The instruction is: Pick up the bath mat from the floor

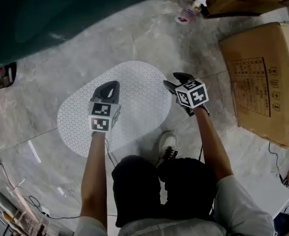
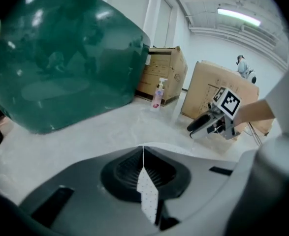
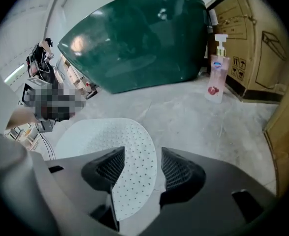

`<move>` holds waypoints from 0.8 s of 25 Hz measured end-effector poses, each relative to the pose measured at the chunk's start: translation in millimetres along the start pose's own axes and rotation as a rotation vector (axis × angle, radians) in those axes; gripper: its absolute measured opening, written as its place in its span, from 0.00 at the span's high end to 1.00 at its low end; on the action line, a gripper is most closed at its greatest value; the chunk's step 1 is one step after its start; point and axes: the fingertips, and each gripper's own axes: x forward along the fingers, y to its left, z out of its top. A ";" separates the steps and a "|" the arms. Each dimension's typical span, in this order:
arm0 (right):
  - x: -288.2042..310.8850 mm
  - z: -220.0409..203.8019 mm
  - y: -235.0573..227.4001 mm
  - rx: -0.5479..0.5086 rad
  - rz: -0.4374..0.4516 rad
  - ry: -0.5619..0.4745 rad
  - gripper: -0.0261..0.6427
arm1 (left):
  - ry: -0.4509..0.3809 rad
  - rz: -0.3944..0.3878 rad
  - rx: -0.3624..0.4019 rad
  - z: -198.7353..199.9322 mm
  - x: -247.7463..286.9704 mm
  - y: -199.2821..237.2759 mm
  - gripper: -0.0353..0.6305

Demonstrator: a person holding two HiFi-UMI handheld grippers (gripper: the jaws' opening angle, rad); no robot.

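Observation:
The bath mat (image 1: 134,100) is a white oval with small dots, lying flat on the grey floor in front of my feet. My left gripper (image 1: 112,85) hangs over the mat's middle. Its jaws (image 2: 143,154) meet in a thin line with nothing pinched, and a sliver of the mat (image 2: 149,200) shows below them. My right gripper (image 1: 176,79) is over the mat's right edge. In its own view that gripper (image 3: 142,163) stands open, with the mat's rounded edge (image 3: 134,156) seen between the jaws, apart from the pads. The right gripper (image 2: 208,123) also shows in the left gripper view.
A big dark green tub (image 1: 60,14) fills the far left. Cardboard boxes (image 1: 262,77) stand at the right and at the back right. A pump bottle (image 1: 191,11) stands by the back boxes. My shoe (image 1: 167,144) is at the mat's near edge. Cables (image 1: 16,191) lie at the lower left.

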 end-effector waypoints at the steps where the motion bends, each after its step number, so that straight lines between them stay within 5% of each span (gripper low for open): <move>1: 8.4 -5.0 -3.8 0.006 -0.003 0.001 0.62 | -0.001 -0.003 -0.006 -5.6 6.1 -0.1 0.92; 10: 57.0 -56.7 -19.1 -0.010 0.000 0.093 0.58 | -0.029 -0.001 -0.022 -27.0 20.7 1.4 0.92; 20: 68.3 -63.3 -13.6 0.026 -0.041 0.088 0.57 | -0.041 0.014 -0.027 -35.8 4.6 5.4 0.92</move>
